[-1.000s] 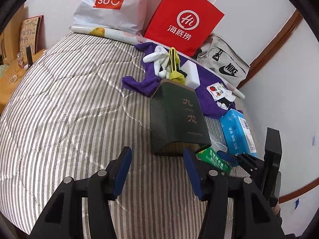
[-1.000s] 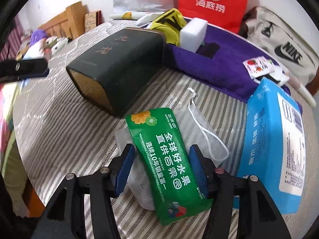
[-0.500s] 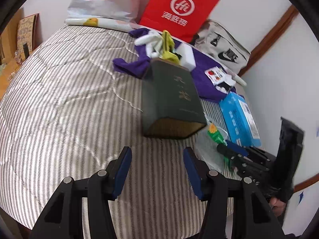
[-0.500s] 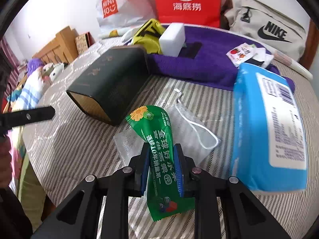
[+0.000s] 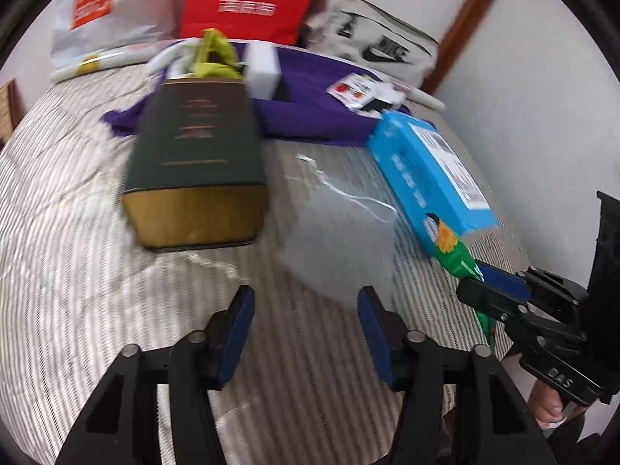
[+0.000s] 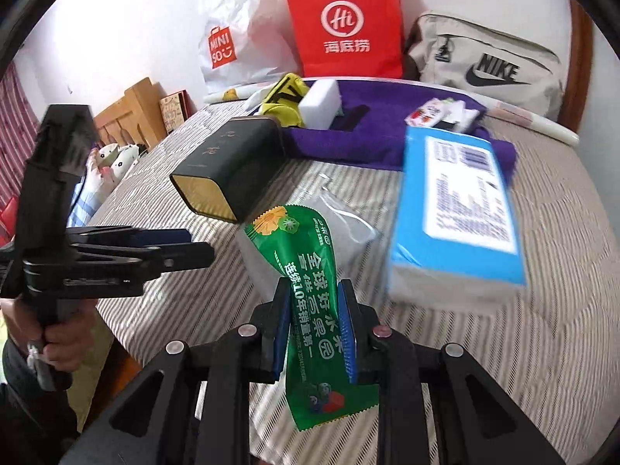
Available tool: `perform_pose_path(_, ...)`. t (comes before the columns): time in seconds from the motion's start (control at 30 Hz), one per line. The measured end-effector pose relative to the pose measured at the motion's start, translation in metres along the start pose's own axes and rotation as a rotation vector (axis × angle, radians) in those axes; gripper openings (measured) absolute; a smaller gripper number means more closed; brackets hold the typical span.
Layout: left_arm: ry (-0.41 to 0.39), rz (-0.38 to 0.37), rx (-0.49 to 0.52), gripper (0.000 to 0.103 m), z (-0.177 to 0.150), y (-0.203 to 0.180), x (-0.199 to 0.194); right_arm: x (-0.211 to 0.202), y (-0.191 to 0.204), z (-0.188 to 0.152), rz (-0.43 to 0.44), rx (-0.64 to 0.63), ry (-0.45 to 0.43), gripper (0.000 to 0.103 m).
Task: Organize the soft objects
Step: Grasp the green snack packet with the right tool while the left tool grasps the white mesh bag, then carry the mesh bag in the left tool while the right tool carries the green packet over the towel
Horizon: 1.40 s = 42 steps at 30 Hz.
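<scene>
- The right gripper [image 6: 314, 323] is clamped on one green snack packet [image 6: 310, 302] — blue pads pressing both long sides, the packet lifted clear of the striped bed [image 6: 503, 348], its lower end hanging below the fingers.
- The left gripper [image 5: 304, 339] has nothing between its fingers; the jaws are opening above bare stripes near the bed's near edge.
- Just beyond the left gripper lies one clear drawstring pouch [image 5: 341, 228], flat, between one dark green box [image 5: 197, 170] and one blue tissue pack [image 5: 430, 178].
- Open room: the bed's left half, from the box to the left edge, carries nothing — the right edge runs close along the wall.
- At the far edge: one purple cloth [image 6: 387, 131] bearing one white sponge block [image 6: 321, 104], one yellow garment [image 6: 283, 97] and some small sachets [image 6: 426, 112], count unclear.
- Against the wall stand three bags: one white [image 6: 232, 38], one red [image 6: 345, 23], one beige [image 6: 484, 58].
</scene>
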<state>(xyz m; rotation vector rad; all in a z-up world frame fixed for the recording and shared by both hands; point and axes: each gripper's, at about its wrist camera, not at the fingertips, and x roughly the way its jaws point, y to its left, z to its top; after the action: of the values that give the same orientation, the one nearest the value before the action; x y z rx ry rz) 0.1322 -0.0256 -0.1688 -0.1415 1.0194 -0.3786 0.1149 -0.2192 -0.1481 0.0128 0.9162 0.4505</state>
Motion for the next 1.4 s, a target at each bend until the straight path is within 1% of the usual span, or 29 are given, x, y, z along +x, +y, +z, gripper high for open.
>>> perform_pose_path(0.03, -0.001, 0.006, 0.021, 0.066, 0.001, -0.006, 0.003, -0.003, -0.003, -0.005, 0.0, 0.005, -0.002, 0.023)
perform_pose_path(0.13, 0.008, 0.019, 0.046, 0.066, 0.004, -0.017, 0.015, -0.01, -0.008, -0.019, -0.013, -0.002, -0.015, 0.023)
perform_pose_path(0.23, 0.032, -0.003, 0.005, 0.066, 0.008, -0.019, 0.028, -0.01, -0.015, -0.033, -0.02, 0.02, -0.005, 0.023)
perform_pose_path(0.3, 0.043, -0.011, 0.001, 0.066, 0.009, -0.021, 0.033, -0.01, -0.023, -0.043, -0.021, 0.044, 0.006, 0.023)
perform_pose_path(0.33, 0.036, -0.003, 0.014, 0.068, 0.009, -0.025, 0.035, -0.009, -0.027, -0.047, -0.026, 0.056, 0.012, 0.023)
perform_pose_path(0.4, 0.033, 0.017, 0.04, 0.069, 0.01, -0.031, 0.038, -0.009, -0.037, -0.054, -0.034, 0.079, 0.023, 0.023)
perform_pose_path(0.47, 0.031, 0.046, 0.071, 0.076, 0.01, -0.039, 0.042, -0.009, -0.046, -0.059, -0.048, 0.098, 0.028, 0.023)
perform_pose_path(0.6, 0.027, 0.087, 0.114, 0.085, 0.008, -0.049, 0.047, -0.01, -0.059, -0.065, -0.067, 0.121, 0.027, 0.023)
perform_pose_path(0.67, 0.029, 0.108, 0.145, 0.091, 0.007, -0.055, 0.05, -0.011, -0.064, -0.067, -0.071, 0.134, 0.026, 0.023)
perform_pose_path(0.77, 0.023, 0.163, 0.19, 0.092, 0.004, -0.064, 0.054, -0.012, -0.067, -0.067, -0.068, 0.144, 0.019, 0.023)
perform_pose_path(0.9, 0.004, 0.223, 0.213, 0.091, 0.001, -0.069, 0.056, -0.012, -0.068, -0.068, -0.065, 0.151, 0.013, 0.023)
perform_pose_path(0.93, -0.001, 0.23, 0.219, 0.088, 0.0, -0.07, 0.055, -0.012, -0.068, -0.069, -0.062, 0.155, 0.011, 0.023)
perform_pose_path(0.97, -0.011, 0.231, 0.213, 0.079, 0.0, -0.069, 0.053, -0.012, -0.069, -0.069, -0.061, 0.156, 0.01, 0.023)
perform_pose_path(1.0, -0.026, 0.233, 0.207, 0.071, 0.0, -0.068, 0.051, -0.013, -0.069, -0.07, -0.062, 0.157, 0.01, 0.023)
perform_pose_path(1.03, -0.036, 0.234, 0.201, 0.057, 0.001, -0.067, 0.049, -0.013, -0.069, -0.07, -0.063, 0.156, 0.009, 0.023)
perform_pose_path(1.07, -0.04, 0.231, 0.197, 0.045, 0.002, -0.066, 0.048, -0.013, -0.069, -0.071, -0.065, 0.157, 0.009, 0.023)
perform_pose_path(1.1, -0.043, 0.223, 0.195, 0.04, 0.003, -0.065, 0.047, -0.013, -0.07, -0.071, -0.065, 0.158, 0.009, 0.023)
perform_pose_path(1.17, -0.047, 0.22, 0.193, 0.024, 0.004, -0.063, 0.046, -0.013, -0.07, -0.07, -0.067, 0.162, 0.008, 0.023)
perform_pose_path(1.2, -0.049, 0.218, 0.192, 0.021, 0.004, -0.062, 0.046, -0.013, -0.07, -0.071, -0.068, 0.163, 0.008, 0.023)
perform_pose_path(1.23, -0.051, 0.213, 0.191, 0.013, 0.004, -0.059, 0.044, -0.013, -0.07, -0.071, -0.07, 0.164, 0.008, 0.023)
perform_pose_path(1.27, -0.051, 0.212, 0.188, 0.008, 0.003, -0.058, 0.044, -0.013, -0.07, -0.071, -0.071, 0.164, 0.008, 0.023)
perform_pose_path(1.4, -0.041, 0.157, 0.152, 0.007, -0.003, -0.046, 0.036, -0.013, -0.07, -0.07, -0.078, 0.168, 0.009, 0.023)
